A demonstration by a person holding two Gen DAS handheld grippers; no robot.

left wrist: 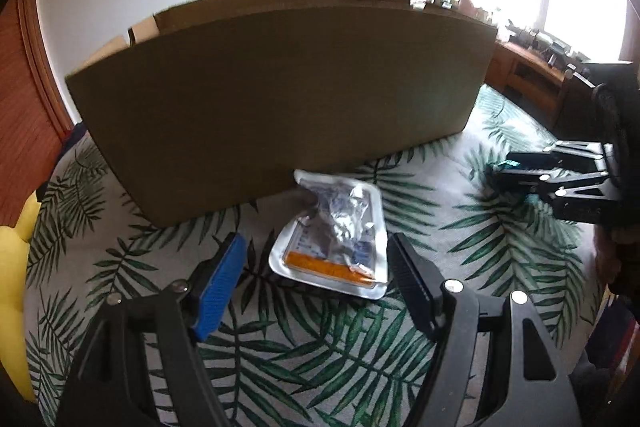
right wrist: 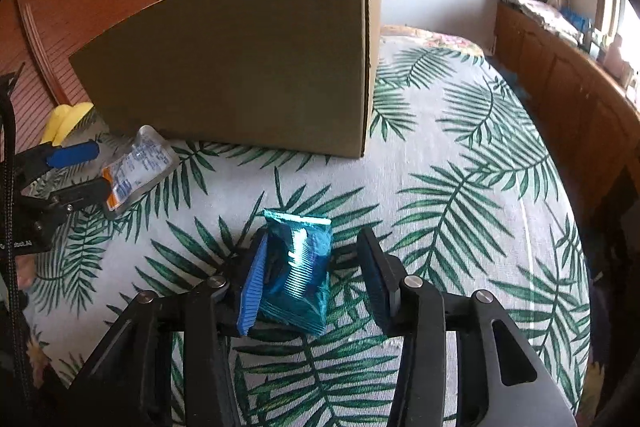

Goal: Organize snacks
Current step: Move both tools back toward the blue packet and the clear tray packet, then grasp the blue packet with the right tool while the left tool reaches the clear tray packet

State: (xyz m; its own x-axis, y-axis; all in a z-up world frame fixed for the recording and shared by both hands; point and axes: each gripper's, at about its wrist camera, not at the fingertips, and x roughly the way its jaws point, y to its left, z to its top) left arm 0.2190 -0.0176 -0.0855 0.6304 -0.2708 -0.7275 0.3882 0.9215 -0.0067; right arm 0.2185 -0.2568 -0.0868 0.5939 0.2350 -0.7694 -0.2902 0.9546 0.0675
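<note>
The left gripper (left wrist: 316, 259) is standing with its jaws wide apart over the leaf-print cloth (left wrist: 460, 251). A silver pouch (left wrist: 336, 235) with an orange band is lying flat on the cloth, partly between the two fingers and partly past their tips; neither pad is touching it. The far end of the pouch is lying right against the foot of a brown cardboard box (left wrist: 280, 87), which is standing beyond the jaws. A yellow object (left wrist: 16, 267) is showing at the left of the blue finger.

The right gripper (right wrist: 316, 267) is standing with its jaws half open. A teal snack packet (right wrist: 300, 271) is sitting between them on the cloth. The blue finger at the left is lying against the side of the packet, and the black finger at the right is standing clear of it, so nothing is clamped. The box (right wrist: 240, 67) is standing well beyond the fingertips and to their left.
</note>
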